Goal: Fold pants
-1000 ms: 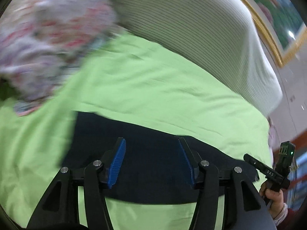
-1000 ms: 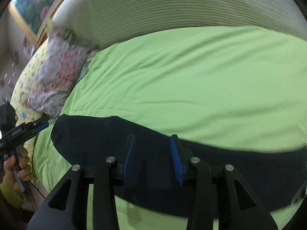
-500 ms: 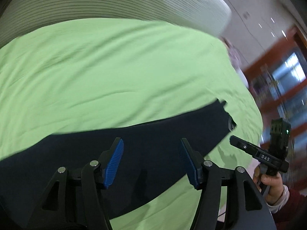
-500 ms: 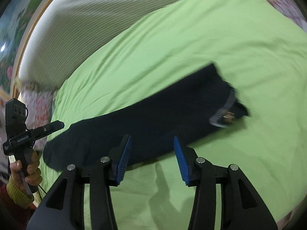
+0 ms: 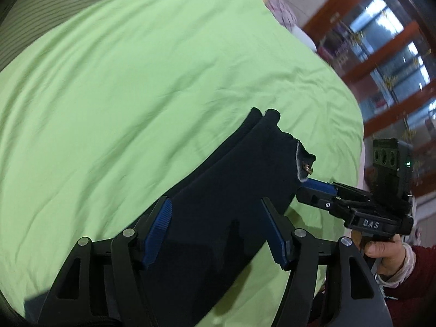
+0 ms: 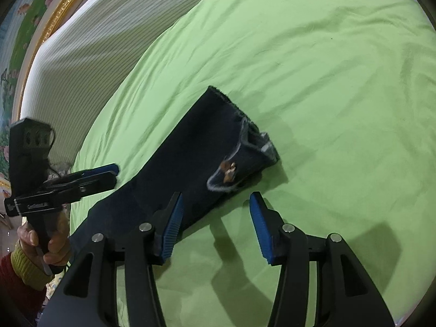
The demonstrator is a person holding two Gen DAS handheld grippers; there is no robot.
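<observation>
Dark navy pants (image 5: 231, 190) lie as one long narrow strip on the green bedsheet (image 5: 122, 81). Their waistband end, with a grey lining and a small brass button (image 6: 229, 167), points toward the far side of the bed (image 6: 327, 68). My left gripper (image 5: 218, 226) is open and empty, hovering over the middle of the strip. My right gripper (image 6: 215, 223) is open and empty, just short of the waistband end; its left finger (image 6: 171, 226) overlaps the pants' edge. Each gripper also shows in the other's view: the right (image 5: 318, 188), the left (image 6: 109, 171).
A white ribbed headboard cushion (image 6: 95, 41) borders the bed, with a gold-framed picture (image 6: 41, 27) behind it. A floral pillow (image 5: 278, 8) lies at the far corner. Wooden-framed glass doors (image 5: 395, 54) stand beyond the bed's right edge.
Both grippers have swung toward the waistband end of the pants. The waistband now sits close in front of the right gripper. The two grippers stand closer together; both stay open.
</observation>
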